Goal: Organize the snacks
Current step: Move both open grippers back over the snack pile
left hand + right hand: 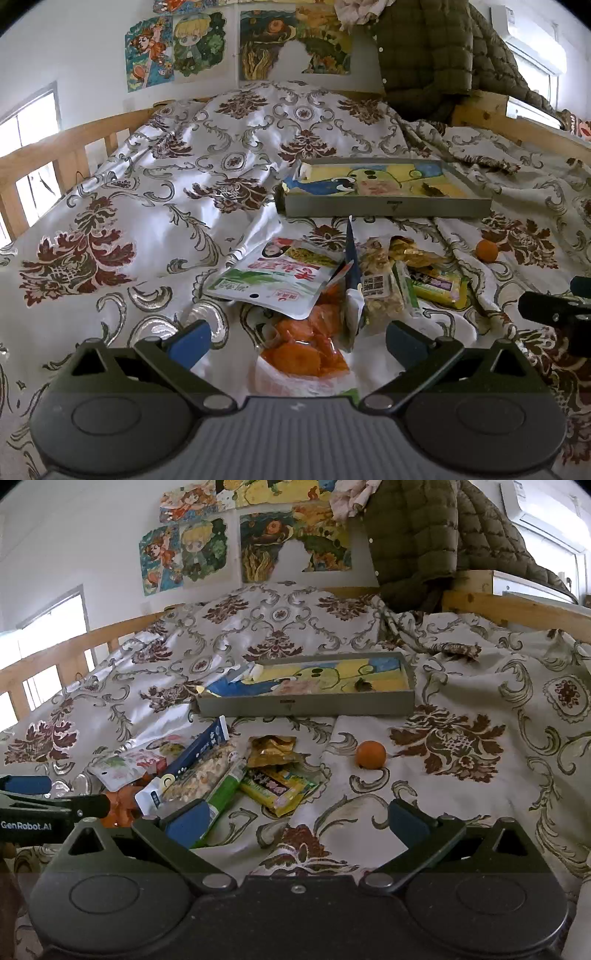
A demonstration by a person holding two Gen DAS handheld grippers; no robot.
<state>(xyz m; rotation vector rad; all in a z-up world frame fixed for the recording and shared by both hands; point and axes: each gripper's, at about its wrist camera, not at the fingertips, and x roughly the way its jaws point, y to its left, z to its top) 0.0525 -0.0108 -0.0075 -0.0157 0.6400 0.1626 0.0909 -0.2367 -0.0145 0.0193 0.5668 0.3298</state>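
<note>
On glossy damask bedspread [461,686]: crinkly snack packets [258,775], round orange [371,754], shallow grey tray [306,703]; both jaws spread wide, empty

roughly seven snack packets [275,784], one orange [371,754], one tray [306,705]

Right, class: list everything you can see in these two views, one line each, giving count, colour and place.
Tray: one, grey, mid-bed, behind the snacks.
Snack packets: a heap, mixed colours, in front of the tray.
Orange fruit: one, orange, alone to the right of the heap.
Bedspread: one, white with brown floral pattern, under everything.
Bed rail: wooden, along the bed's edges.
Posters: several, colourful, on the wall.
Jacket: one, olive, hanging at the far right.
Left gripper: open, above orange snacks.
Right gripper: open, over the bedspread.
</note>
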